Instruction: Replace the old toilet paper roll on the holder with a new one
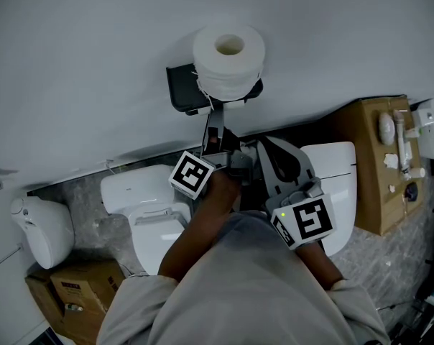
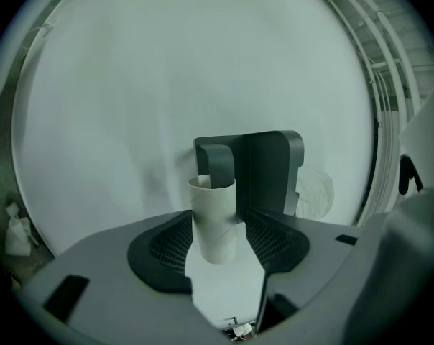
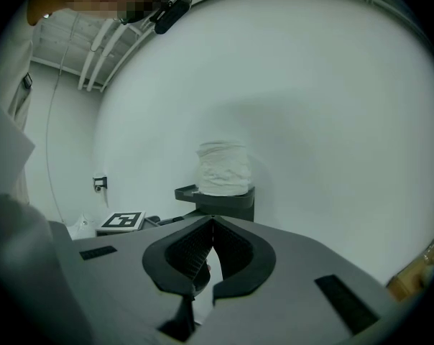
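Observation:
A bare cardboard tube (image 2: pixel 214 221) sits on the dark holder's (image 2: pixel 264 171) upturned arm. It stands between the jaws of my left gripper (image 2: pixel 218 232), which is open, its pads a little apart from the tube. A full white toilet paper roll (image 1: pixel 228 60) rests on top of the black wall holder (image 1: pixel 179 86); the right gripper view also shows this roll (image 3: pixel 223 167). In the head view my left gripper (image 1: pixel 213 124) reaches up just under the holder. My right gripper (image 3: pixel 206 246) is shut and empty, and in the head view the right gripper (image 1: pixel 260 149) hangs back to the right.
Below the holder stands a white toilet (image 1: pixel 149 218) with a second white fixture (image 1: pixel 339 175) to its right. A brown cabinet (image 1: pixel 379 167) with small items is at the right, a cardboard box (image 1: pixel 73 286) at the bottom left. The white wall fills the top.

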`<action>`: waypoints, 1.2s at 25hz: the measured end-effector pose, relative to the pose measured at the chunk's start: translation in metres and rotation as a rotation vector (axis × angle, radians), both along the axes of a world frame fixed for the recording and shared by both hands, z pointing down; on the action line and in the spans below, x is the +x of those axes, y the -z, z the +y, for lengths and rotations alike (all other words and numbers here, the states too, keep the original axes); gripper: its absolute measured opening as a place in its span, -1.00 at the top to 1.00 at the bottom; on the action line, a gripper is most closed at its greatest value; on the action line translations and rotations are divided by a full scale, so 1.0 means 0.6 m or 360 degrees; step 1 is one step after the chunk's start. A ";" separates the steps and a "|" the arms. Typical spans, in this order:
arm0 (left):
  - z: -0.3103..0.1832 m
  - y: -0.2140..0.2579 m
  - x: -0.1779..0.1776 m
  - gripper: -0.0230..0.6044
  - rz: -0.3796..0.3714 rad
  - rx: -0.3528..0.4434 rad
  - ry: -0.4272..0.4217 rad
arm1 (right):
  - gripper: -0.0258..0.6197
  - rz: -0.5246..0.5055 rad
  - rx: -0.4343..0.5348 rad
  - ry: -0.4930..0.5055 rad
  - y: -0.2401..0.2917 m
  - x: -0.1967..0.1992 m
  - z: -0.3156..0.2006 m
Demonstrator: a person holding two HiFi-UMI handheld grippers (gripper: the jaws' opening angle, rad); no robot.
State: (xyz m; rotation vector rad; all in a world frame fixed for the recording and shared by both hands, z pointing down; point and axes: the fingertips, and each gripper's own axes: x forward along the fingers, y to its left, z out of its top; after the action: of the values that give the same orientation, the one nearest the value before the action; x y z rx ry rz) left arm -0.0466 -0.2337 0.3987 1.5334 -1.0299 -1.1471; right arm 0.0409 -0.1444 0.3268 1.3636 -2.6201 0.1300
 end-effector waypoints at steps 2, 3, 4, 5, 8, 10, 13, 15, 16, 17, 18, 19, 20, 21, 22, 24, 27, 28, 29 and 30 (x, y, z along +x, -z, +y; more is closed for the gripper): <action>-0.004 -0.003 0.003 0.22 0.0027 -0.0008 -0.0002 | 0.87 0.0000 -0.0009 0.0001 -0.001 0.004 -0.004; -0.005 -0.004 0.005 0.22 0.0039 -0.0006 -0.0005 | 0.87 -0.0001 -0.0013 0.0003 -0.003 0.005 -0.005; -0.007 -0.004 0.008 0.22 0.0047 -0.0001 -0.0006 | 0.87 -0.0002 -0.0019 0.0006 -0.005 0.006 -0.007; -0.008 -0.004 0.009 0.22 0.0054 0.0005 -0.0007 | 0.87 -0.0004 -0.0024 0.0008 -0.007 0.007 -0.008; -0.012 -0.007 0.009 0.22 0.0072 0.0009 0.0002 | 0.87 -0.0010 -0.0036 0.0008 -0.010 0.012 -0.010; -0.013 -0.009 0.007 0.23 0.0076 0.0006 0.0012 | 0.87 -0.0012 -0.0041 0.0004 -0.011 0.016 -0.011; -0.014 -0.011 0.008 0.24 0.0078 0.0014 0.0013 | 0.87 -0.0016 -0.0049 -0.0001 -0.014 0.022 -0.012; -0.015 -0.010 0.014 0.25 0.0084 0.0018 0.0003 | 0.87 -0.0020 -0.0054 -0.0004 -0.016 0.024 -0.012; -0.016 -0.011 0.017 0.25 0.0086 0.0017 -0.0004 | 0.87 -0.0021 -0.0054 -0.0006 -0.016 0.025 -0.012; -0.017 -0.011 0.020 0.25 0.0087 0.0015 -0.0012 | 0.87 -0.0024 -0.0053 -0.0008 -0.015 0.026 -0.013; -0.018 -0.011 0.023 0.25 0.0089 0.0013 -0.0019 | 0.87 -0.0026 -0.0051 -0.0010 -0.015 0.027 -0.013; -0.018 -0.011 0.025 0.26 0.0091 0.0012 -0.0026 | 0.87 -0.0027 -0.0049 -0.0013 -0.014 0.028 -0.013; -0.019 -0.011 0.028 0.26 0.0092 0.0012 -0.0032 | 0.87 -0.0028 -0.0047 -0.0017 -0.014 0.030 -0.013; -0.019 -0.011 0.030 0.26 0.0092 0.0014 -0.0037 | 0.87 -0.0029 -0.0047 -0.0021 -0.013 0.032 -0.014; -0.020 -0.010 0.033 0.26 0.0090 0.0016 -0.0043 | 0.87 -0.0030 -0.0046 -0.0025 -0.013 0.034 -0.014; -0.021 -0.008 0.040 0.26 0.0086 0.0025 -0.0057 | 0.87 -0.0033 -0.0047 -0.0034 -0.013 0.038 -0.014; -0.022 -0.004 0.053 0.26 0.0076 0.0035 -0.0088 | 0.87 -0.0039 -0.0048 -0.0046 -0.012 0.044 -0.015; -0.023 -0.004 0.057 0.26 0.0073 0.0039 -0.0100 | 0.87 -0.0041 -0.0048 -0.0051 -0.012 0.046 -0.015; -0.024 -0.002 0.062 0.26 0.0071 0.0044 -0.0111 | 0.87 -0.0044 -0.0048 -0.0057 -0.012 0.049 -0.015; -0.024 -0.001 0.067 0.26 0.0070 0.0048 -0.0122 | 0.87 -0.0046 -0.0048 -0.0064 -0.011 0.051 -0.014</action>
State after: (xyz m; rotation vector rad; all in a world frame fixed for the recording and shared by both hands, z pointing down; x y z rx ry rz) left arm -0.0067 -0.2482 0.3994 1.5516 -0.9205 -1.1425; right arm 0.0717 -0.1529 0.3337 1.4149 -2.6040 0.1957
